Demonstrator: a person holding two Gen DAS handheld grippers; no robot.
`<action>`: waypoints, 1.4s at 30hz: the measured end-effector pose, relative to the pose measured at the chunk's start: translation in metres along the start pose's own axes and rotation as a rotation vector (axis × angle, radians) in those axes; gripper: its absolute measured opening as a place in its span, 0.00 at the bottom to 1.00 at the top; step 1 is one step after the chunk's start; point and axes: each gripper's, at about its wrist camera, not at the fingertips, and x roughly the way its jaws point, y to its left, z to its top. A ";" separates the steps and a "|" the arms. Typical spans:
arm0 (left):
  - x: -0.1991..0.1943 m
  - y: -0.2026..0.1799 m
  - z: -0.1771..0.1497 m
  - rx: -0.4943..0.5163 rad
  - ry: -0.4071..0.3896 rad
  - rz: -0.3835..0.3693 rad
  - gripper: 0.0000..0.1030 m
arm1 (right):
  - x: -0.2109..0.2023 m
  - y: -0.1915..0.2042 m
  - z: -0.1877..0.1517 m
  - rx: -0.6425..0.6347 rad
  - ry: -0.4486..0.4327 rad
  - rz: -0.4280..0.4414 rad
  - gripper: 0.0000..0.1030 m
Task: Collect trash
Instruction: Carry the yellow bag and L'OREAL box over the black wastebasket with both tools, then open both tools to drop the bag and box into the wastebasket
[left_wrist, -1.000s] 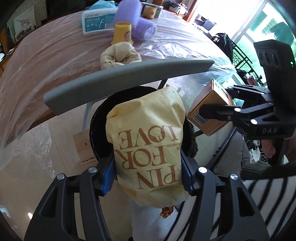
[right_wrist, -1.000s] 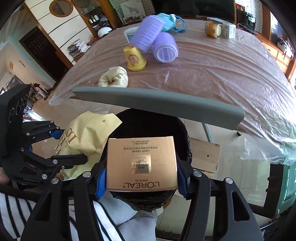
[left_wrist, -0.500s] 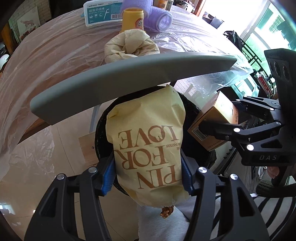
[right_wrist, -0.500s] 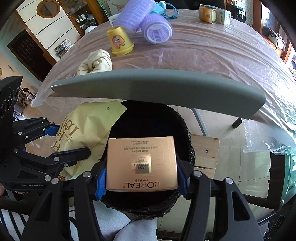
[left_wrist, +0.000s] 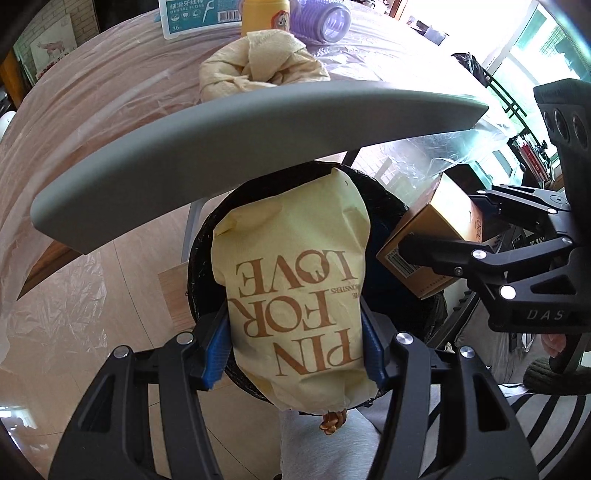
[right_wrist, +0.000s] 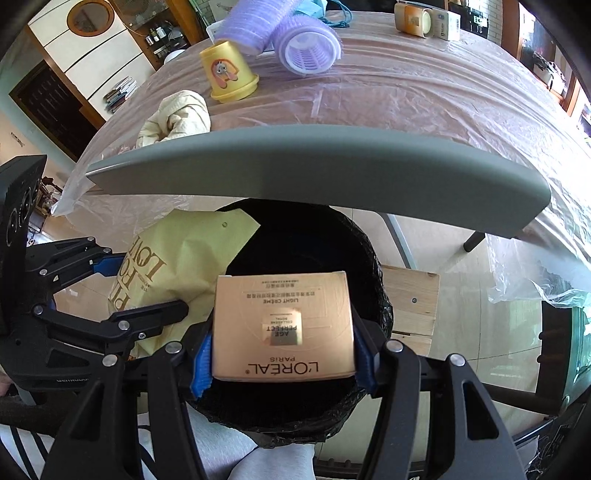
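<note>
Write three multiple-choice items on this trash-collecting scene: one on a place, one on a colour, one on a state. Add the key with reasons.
1. Where is the gold box held?
A. Over the black-lined bin
B. On the table
C. On the floor

2. What colour is the cup on the table?
A. Red
B. Yellow
C. Green

3. What is the left gripper doing?
A. Hanging open and empty
B. Gripping a purple roller
C. Gripping the paper bag

Key: 1 A, the bin's dark opening lies right behind the box. 2 B, its body is plainly yellow. 3 C, both blue pads press the bag's sides.
</note>
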 end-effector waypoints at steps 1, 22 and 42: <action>0.000 0.001 0.000 -0.001 0.001 0.000 0.57 | 0.000 0.001 0.001 -0.001 0.001 -0.001 0.56; 0.012 0.002 -0.004 0.020 0.023 0.023 0.57 | 0.011 0.005 0.005 0.008 0.019 -0.023 0.56; 0.016 -0.001 0.001 0.053 0.039 0.029 0.57 | 0.017 0.004 0.002 0.006 0.037 -0.065 0.56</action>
